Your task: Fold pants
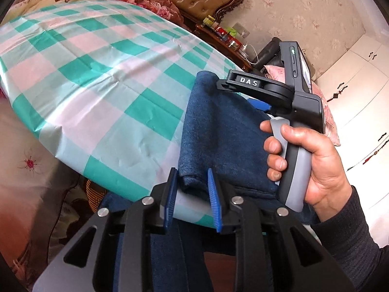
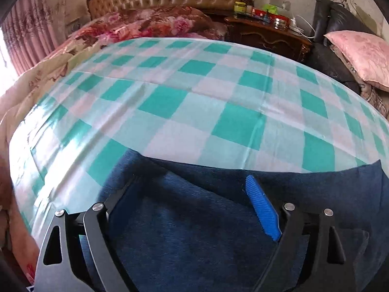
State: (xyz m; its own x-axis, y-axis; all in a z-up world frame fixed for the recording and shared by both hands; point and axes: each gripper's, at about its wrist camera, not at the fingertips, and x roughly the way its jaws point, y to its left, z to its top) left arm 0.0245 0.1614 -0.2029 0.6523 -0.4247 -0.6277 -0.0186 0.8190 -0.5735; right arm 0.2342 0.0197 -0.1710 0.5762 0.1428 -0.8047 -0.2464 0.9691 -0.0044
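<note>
Blue pants are being spread on checked cloth; L gripper jaws parted, nothing pinched; R gripper held wide open above fabric.

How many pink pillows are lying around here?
1 that shows plainly: a shiny pink pillow at the right, resting against black cushions beside the dark wooden nightstand. Others may be hidden.

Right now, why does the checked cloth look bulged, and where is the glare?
Left wrist view: the fisheye lens bows the green-and-white checked cloth into a dome. Right wrist view: same bulge, with washed-out daylight glare by the pink curtains at the left edge.
</note>
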